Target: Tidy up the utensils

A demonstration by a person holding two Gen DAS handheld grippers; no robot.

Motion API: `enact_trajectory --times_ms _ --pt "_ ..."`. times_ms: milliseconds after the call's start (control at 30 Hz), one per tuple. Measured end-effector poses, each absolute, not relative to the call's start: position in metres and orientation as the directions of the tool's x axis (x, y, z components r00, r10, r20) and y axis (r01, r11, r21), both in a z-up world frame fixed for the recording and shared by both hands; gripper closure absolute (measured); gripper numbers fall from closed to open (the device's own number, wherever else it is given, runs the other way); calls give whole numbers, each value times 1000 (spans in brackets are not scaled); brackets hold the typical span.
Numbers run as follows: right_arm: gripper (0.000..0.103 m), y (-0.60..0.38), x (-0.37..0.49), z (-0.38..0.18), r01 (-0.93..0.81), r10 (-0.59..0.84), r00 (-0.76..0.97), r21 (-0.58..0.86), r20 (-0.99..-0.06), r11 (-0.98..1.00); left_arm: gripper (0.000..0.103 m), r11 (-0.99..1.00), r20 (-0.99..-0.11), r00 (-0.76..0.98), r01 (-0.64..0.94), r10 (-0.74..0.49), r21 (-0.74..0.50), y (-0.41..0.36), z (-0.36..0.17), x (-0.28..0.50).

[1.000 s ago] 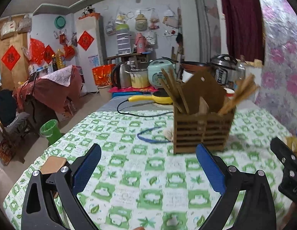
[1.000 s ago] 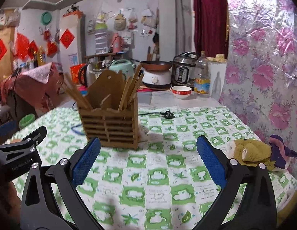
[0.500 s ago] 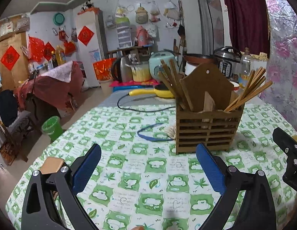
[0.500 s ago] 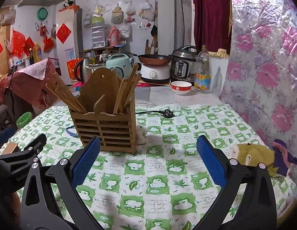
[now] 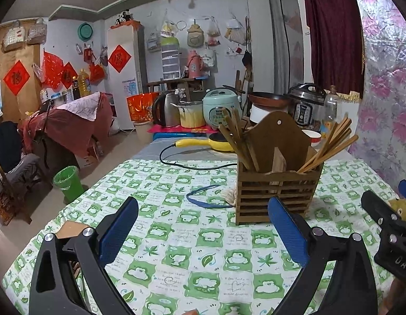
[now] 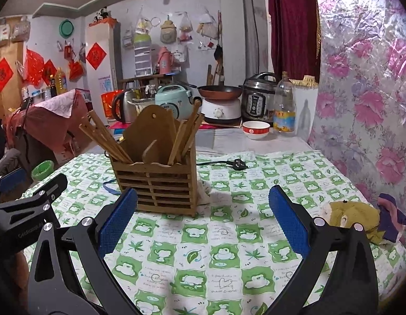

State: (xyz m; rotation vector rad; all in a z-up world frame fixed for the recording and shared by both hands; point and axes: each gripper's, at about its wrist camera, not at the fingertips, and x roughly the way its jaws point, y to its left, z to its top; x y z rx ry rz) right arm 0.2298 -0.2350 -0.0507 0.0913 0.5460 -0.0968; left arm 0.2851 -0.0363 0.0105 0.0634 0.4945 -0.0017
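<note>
A slatted wooden utensil holder (image 5: 276, 194) stands on the green-checked tablecloth (image 5: 176, 249). Wooden chopsticks (image 5: 237, 139) lean out of its left compartment and more chopsticks (image 5: 331, 144) out of its right. It also shows in the right wrist view (image 6: 161, 186), with chopsticks (image 6: 106, 139) on both sides. My left gripper (image 5: 203, 231) is open and empty, in front of and left of the holder. My right gripper (image 6: 203, 220) is open and empty, in front of and right of the holder.
A blue band (image 5: 205, 197) and a white cloth lie left of the holder. A black cord and plug (image 6: 237, 164) lie behind it. Yellow and purple rags (image 6: 360, 218) lie at the right edge. Cookers, a kettle, a bowl (image 6: 255, 130) and a bottle stand at the back.
Both grippers have tilted and drawn back slightly, so the holder sits lower in both views. Both stay open and empty. The holder and chopsticks have not moved.
</note>
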Motion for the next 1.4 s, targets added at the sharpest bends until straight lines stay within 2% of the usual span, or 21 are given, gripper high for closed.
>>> enact_trajectory --times_ms 300,500,833,1067,1400 --pt "6 -234 235 -55 163 -132 823 8 -552 987 6 996 -514 856 -12 54 84 -35 2 294" --pt "6 -244 237 -56 165 -99 812 64 -575 984 6 993 -527 848 5 58 116 -43 -4 294" --pt "6 -238 222 -44 148 -101 859 54 -501 988 6 996 -386 921 -19 50 83 -38 17 266" --pt "6 -235 217 -41 151 -115 867 35 -485 988 6 998 -439 898 -1 28 64 -34 14 273" --pt "6 -233 217 -43 144 -110 862 31 -495 989 6 995 -442 896 6 37 96 -40 10 273"
